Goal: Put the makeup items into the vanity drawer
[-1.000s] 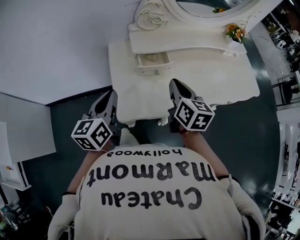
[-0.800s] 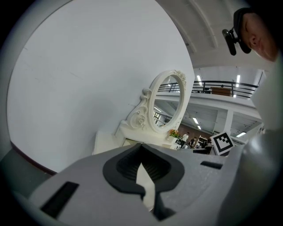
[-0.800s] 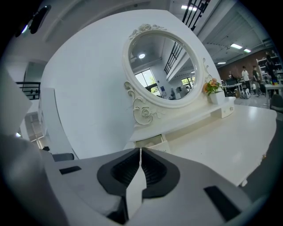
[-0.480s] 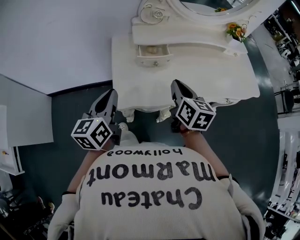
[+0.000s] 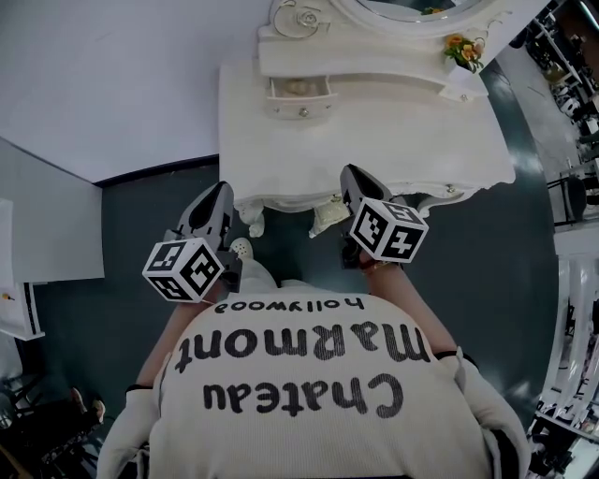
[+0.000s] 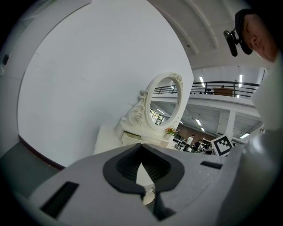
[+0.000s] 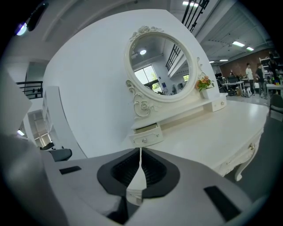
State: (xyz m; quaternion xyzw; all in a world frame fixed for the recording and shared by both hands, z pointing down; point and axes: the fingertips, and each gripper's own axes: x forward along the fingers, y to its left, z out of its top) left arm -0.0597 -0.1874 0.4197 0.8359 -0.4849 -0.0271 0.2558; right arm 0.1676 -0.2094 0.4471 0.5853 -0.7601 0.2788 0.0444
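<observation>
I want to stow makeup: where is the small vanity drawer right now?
In the head view the drawer sits at top centre, at the vanity's back left under the mirror, with the flowers at the far right end.

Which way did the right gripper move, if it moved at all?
Yes, it moved. The right gripper has backed away from the little drawer, toward the front edge of the table.

White vanity table (image 5: 402, 140) under mirror stand (image 5: 374, 58) with open drawer (image 5: 299, 89)

Soft even light, dark fisheye corners
</observation>
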